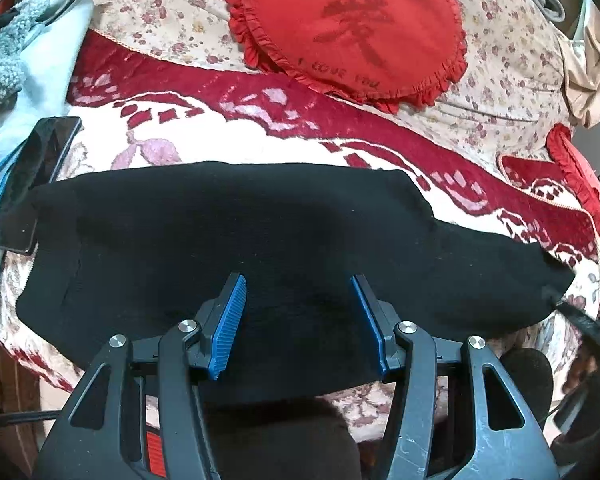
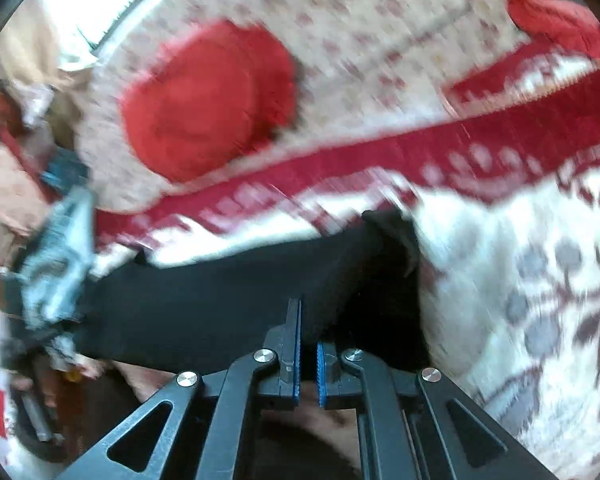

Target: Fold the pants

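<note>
The black pants (image 1: 228, 232) lie flat across a red-and-cream patterned blanket (image 1: 228, 92) on a bed. My left gripper (image 1: 298, 280) is open just above the pants' near edge, with blue pads (image 1: 230, 320) on either side of the cloth. In the right wrist view, blurred by motion, my right gripper (image 2: 309, 322) is shut on one end of the black pants (image 2: 204, 316), and the cloth drapes over the right finger.
A round red frilled cushion (image 1: 352, 32) lies on the floral quilt behind the pants. A black phone (image 1: 32, 180) rests at the pants' left end. A second red cushion (image 1: 580, 184) is at the right. Pale clothing (image 1: 20, 60) is piled at the left.
</note>
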A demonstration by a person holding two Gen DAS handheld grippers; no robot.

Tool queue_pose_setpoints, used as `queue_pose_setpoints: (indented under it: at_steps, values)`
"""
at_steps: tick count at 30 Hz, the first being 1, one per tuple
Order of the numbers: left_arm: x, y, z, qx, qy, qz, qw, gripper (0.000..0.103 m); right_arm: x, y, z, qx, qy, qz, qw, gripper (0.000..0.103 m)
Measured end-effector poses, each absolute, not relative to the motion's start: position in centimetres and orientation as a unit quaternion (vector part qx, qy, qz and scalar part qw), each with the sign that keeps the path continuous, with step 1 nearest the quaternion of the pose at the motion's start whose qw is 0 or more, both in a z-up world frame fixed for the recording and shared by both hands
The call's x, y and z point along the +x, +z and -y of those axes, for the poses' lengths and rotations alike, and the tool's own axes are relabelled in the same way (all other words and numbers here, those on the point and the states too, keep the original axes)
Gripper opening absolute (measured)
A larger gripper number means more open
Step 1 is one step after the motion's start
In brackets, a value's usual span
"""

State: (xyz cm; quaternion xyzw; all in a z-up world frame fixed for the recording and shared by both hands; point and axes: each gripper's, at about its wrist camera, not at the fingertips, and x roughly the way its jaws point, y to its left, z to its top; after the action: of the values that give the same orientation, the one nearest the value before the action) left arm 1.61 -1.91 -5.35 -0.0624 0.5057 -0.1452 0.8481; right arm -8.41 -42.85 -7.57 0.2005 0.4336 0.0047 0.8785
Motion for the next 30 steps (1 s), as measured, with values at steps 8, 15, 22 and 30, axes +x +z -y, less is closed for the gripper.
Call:
queue_pose_setpoints:
  at_steps: [8,15,22,30]
  values:
    - [1.4,-4.8,2.5,-0.053,-0.154,-0.506,0.847,0.052,-10.4,-6.7,45.5,0.192,-0.068,-0.426,0.882,0.013]
    - [1.4,-4.3,4.8,-0.031,-0.174,-0.502,0.847,0.052,-8.7,-4.7,44.9,0.153,-0.07,-0.407,0.898,0.014]
    - [2.6,-5.1,6.8,-0.018,-0.182,-0.512,0.84,0.052,-3.6,-3.6,37.7,0.062,0.06,-0.421,0.903,0.023]
    - [4.6,-6.5,8.6,0.009,-0.175,-0.52,0.836,0.052,2.1,-6.8,29.2,-0.046,0.217,-0.467,0.856,0.024]
